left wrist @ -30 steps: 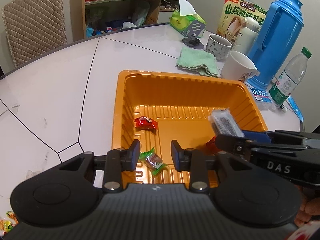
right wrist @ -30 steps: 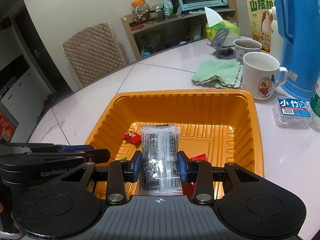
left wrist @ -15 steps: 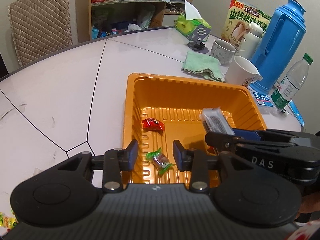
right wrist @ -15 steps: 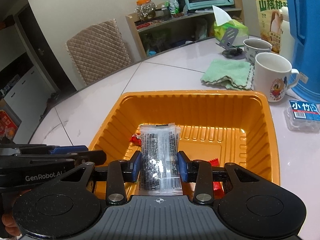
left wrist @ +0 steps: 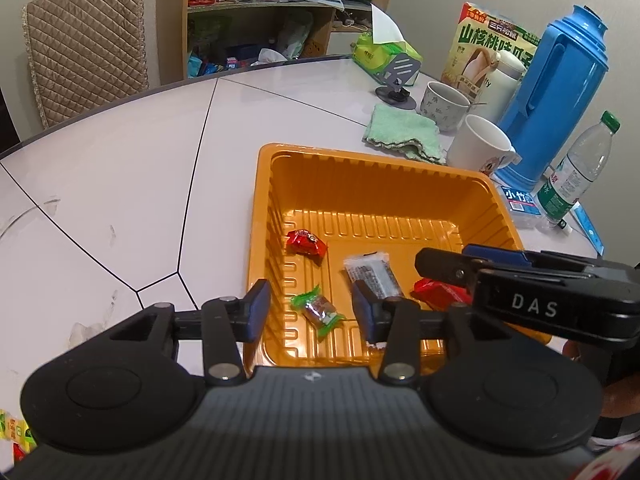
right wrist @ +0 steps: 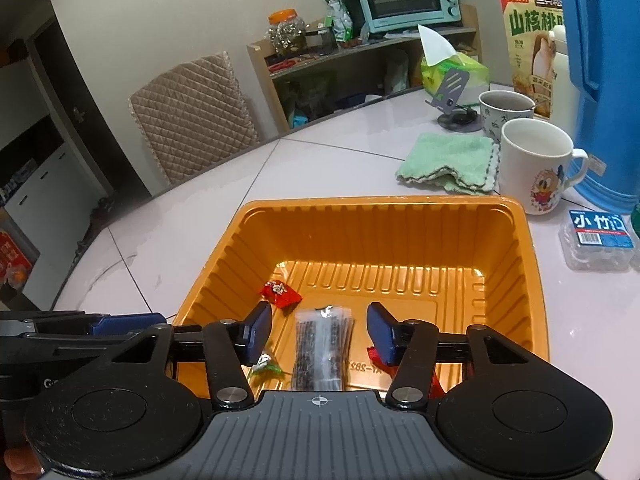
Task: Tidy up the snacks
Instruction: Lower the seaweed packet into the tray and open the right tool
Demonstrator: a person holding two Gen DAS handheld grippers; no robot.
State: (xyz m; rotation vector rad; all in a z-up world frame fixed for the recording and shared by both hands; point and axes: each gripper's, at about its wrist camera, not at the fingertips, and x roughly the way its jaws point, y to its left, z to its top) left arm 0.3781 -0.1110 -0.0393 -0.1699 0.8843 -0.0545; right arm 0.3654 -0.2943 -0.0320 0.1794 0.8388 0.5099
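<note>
The clear packet of dark snack (right wrist: 323,346) is lying flat on the floor of the orange tray (right wrist: 400,210), near the tray's front edge and about midway along it, no longer pinched. The right gripper (right wrist: 320,330) is hovering over it with its jaws having just been opening; the blue pads (right wrist: 380,332) are standing spread on either side of the packet without touching it. To the packet's left a red candy (right wrist: 280,292) is sitting toward the tray's left wall, a green-wrapped candy (left wrist: 318,310) is lying close to the front edge, and another red wrapper (left wrist: 438,294) is resting toward the front right corner. The left gripper (left wrist: 310,308) is hanging above the green candy, its jaws also having just been opening, spread and holding nothing. Beyond the tray's far edge a green cloth (right wrist: 448,162), a white mug (right wrist: 536,164) and a blue thermos (left wrist: 554,92) are crowding the table's right side. The two grippers are working very close over the tray's front edge, so a careless pull-back could be knocking one against the other, or catching the light tray's rim and sliding it toward the mug; a pad brushing the packet could be dragging it back out.
</note>
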